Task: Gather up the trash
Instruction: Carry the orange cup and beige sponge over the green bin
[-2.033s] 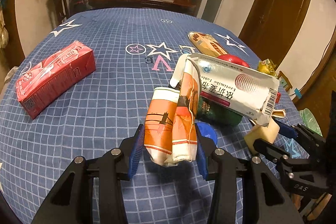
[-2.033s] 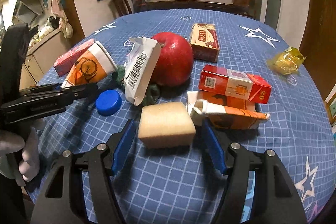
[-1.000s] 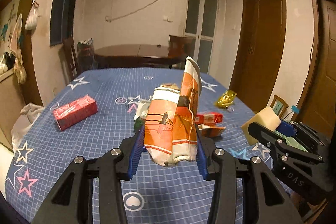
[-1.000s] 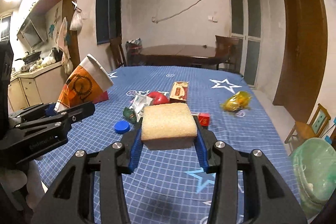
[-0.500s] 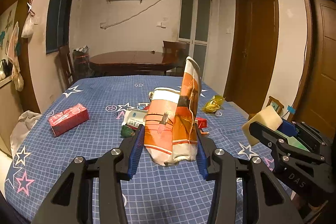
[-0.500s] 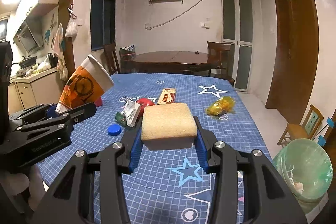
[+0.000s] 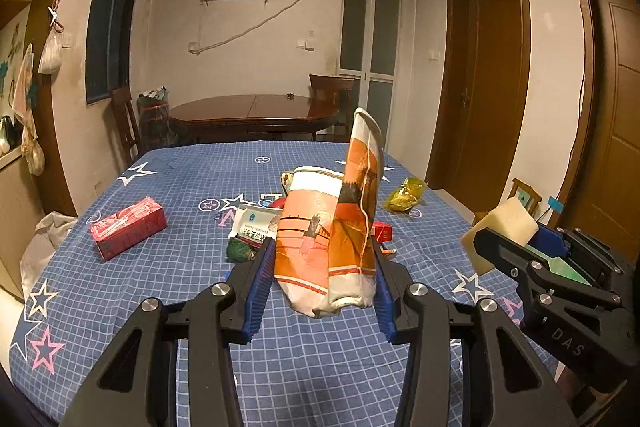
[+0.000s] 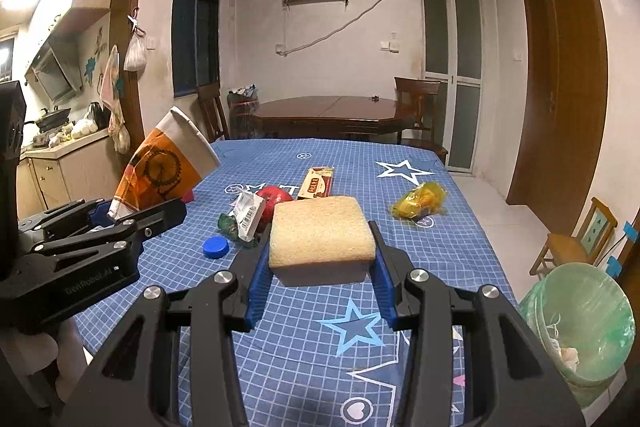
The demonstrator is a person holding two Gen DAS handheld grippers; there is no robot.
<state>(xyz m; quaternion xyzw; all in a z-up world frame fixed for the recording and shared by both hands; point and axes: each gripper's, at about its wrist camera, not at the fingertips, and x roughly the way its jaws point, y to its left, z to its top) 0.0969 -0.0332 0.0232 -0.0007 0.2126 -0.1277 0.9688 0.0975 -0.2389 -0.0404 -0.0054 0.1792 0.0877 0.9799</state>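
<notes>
Above the blue checked tablecloth with star prints (image 7: 172, 267) I have both tools raised clear of the surface. My left gripper (image 7: 324, 291) is closed to a narrow gap on a crushed orange-and-white paper cup (image 7: 332, 227), its blue pads (image 7: 260, 287) pressing the cup's sides; the cup stands roughly upright between them with its flattened rim pointing up. My right gripper (image 8: 320, 279) is clamped on a tan rectangular sponge block (image 8: 320, 235), which fills the space between its fingers and lies flat. In the left wrist view the sponge (image 7: 500, 231) and right tool show at the right edge; in the right wrist view the cup (image 8: 164, 167) sits at the left.

On the cloth lie a red flat carton (image 7: 128, 229), a white torn packet with printed text (image 7: 256, 223), a dark green crumpled wrapper (image 7: 240, 251) just beside it, a red apple (image 8: 274, 197), a blue round bottle cap (image 8: 215, 247), a long tan-and-red snack box (image 8: 316, 183) and a yellow crumpled plastic wrapper (image 8: 420, 207) set well apart to the right. Off the table's right edge, a bin lined with a pale green plastic bag (image 8: 580, 315) stands on the floor, some scraps inside.
</notes>
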